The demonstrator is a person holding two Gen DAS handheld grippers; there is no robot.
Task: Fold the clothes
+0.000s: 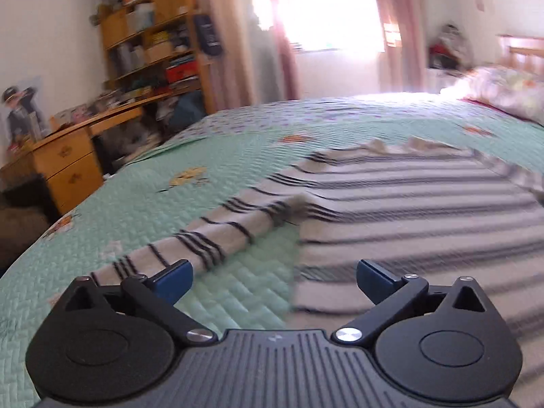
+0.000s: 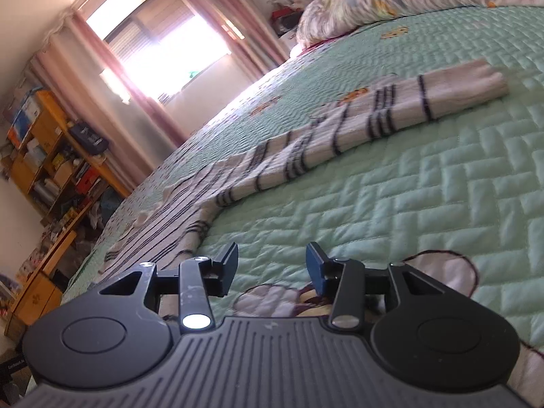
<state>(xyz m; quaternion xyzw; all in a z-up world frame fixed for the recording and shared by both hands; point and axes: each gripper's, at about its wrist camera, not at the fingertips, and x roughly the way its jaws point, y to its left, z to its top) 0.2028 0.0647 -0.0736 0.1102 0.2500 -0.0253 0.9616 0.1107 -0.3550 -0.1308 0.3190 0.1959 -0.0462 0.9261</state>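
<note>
A cream sweater with dark stripes [image 1: 408, 197] lies flat on the green quilted bed [image 1: 204, 149]. In the left wrist view its left sleeve [image 1: 210, 238] runs toward the near left. My left gripper [image 1: 274, 280] is open and empty, low over the quilt between that sleeve and the sweater's body. In the right wrist view the other sleeve [image 2: 391, 112] stretches out to the right from the sweater's body [image 2: 170, 227]. My right gripper [image 2: 272, 263] is open and empty, just above the quilt [image 2: 408, 204] beside the sweater's near edge.
A floral pillow [image 1: 503, 91] lies at the head of the bed. A wooden desk with drawers [image 1: 68, 163] and full shelves [image 1: 156, 40] stand left of the bed. A bright window with pink curtains [image 1: 326, 17] is behind. A cartoon print [image 2: 289, 299] marks the quilt near my right gripper.
</note>
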